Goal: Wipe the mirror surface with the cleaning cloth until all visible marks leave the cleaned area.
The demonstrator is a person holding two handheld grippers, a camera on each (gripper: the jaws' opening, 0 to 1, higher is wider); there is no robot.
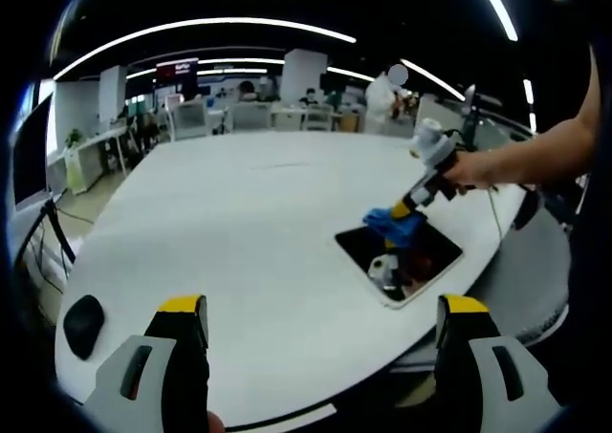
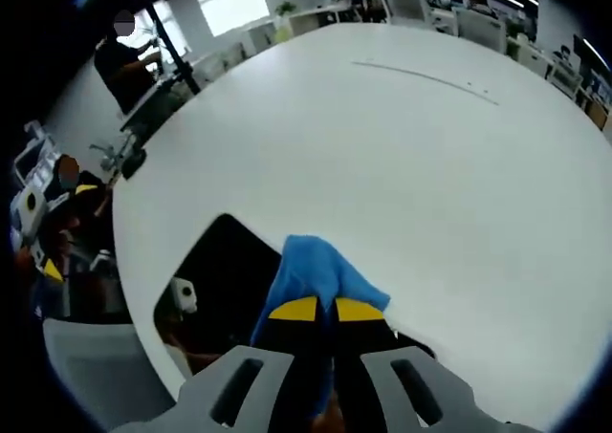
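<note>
Your right gripper (image 2: 317,310) is clamped on the blue cloth (image 2: 318,270), pressing it on the mirror (image 1: 426,251); left gripper (image 1: 323,316) jaws apart above the table (image 1: 249,213)

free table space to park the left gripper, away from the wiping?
Most of the round white table is bare: the wide stretch from the rectangular dark mirror across to the small black object near the rim. Crowded only at the mirror, where the right gripper, shut on the blue cleaning cloth, works. The left gripper hangs open over the near edge.

One mirror (image 1: 406,258), one blue cloth (image 2: 316,272), one table (image 1: 249,223), two grippers.
</note>
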